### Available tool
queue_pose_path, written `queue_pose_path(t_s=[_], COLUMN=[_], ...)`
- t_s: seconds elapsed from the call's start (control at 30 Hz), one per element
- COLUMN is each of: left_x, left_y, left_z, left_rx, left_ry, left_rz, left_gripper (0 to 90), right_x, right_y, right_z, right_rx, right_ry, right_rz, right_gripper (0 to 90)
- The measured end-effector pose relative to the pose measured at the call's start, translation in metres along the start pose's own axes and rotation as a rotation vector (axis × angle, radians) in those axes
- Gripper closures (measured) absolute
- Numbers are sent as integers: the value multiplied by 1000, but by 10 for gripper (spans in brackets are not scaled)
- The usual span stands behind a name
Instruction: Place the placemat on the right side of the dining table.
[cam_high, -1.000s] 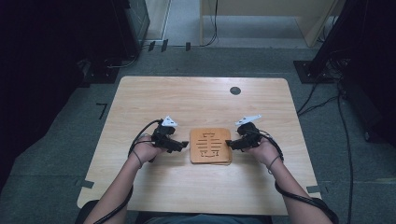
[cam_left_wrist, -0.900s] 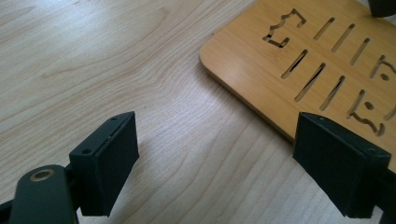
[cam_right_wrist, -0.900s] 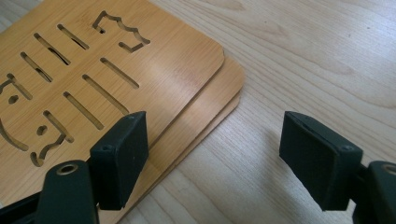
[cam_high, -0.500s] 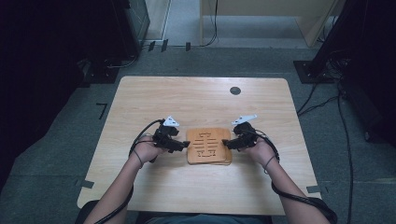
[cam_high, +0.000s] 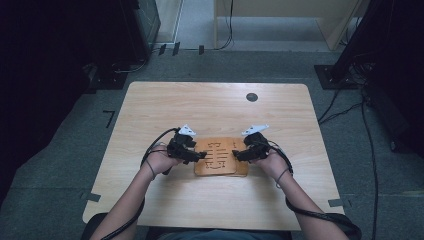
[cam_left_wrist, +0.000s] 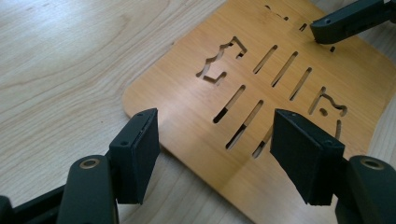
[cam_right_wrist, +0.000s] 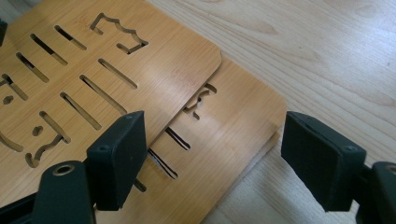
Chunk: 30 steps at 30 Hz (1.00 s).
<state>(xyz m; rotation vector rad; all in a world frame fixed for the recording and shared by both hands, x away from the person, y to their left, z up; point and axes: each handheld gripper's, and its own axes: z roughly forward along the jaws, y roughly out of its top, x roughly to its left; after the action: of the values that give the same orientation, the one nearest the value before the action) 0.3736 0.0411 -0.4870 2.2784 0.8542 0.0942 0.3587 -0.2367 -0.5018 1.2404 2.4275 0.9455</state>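
Left gripper (cam_high: 202, 156) jaws just narrowed, clasping nothing; right gripper (cam_high: 236, 155) released. My 9 o'clock nudge could skid top board (cam_high: 216, 150) off lower board (cam_right_wrist: 233, 135).

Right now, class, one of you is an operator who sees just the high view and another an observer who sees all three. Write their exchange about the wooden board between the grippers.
Operator: Is that one board?
Observer: Two. A top board lies skewed on a lower board.
Operator: Is the right gripper holding either?
Observer: No. The right gripper has its jaws apart across the lower board's corner.
Operator: And the left?
Observer: The left gripper stands open across the top board's edge.
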Motion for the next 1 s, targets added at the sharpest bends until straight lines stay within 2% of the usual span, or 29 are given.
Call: queue_pose_path(t_s=[0.07, 0.33, 0.63, 0.7, 0.87, 1.0], left_x=[-1, -4, -2, -2, -2, -5], left_y=[1, 1, 0, 0, 0, -1], left_z=[1, 3, 3, 3, 1, 1], left_rx=[8, 18, 16, 16, 25, 28], left_ry=[-3, -8, -6, -5, -4, -4], left_rz=[6, 18, 13, 13, 8, 17], left_gripper=[319, 318, 315, 315, 314, 313], right_x=[3, 8, 11, 9, 4, 5], right_y=[0, 1, 4, 5, 6, 7], right_z=[0, 4, 5, 4, 0, -3], right_rx=[2, -2, 2, 6, 15, 7], right_ry=[-2, -12, -27, -33, -16, -16], right_rz=[8, -7, -27, -24, 41, 19], right_gripper=[224, 220, 217, 214, 208, 187])
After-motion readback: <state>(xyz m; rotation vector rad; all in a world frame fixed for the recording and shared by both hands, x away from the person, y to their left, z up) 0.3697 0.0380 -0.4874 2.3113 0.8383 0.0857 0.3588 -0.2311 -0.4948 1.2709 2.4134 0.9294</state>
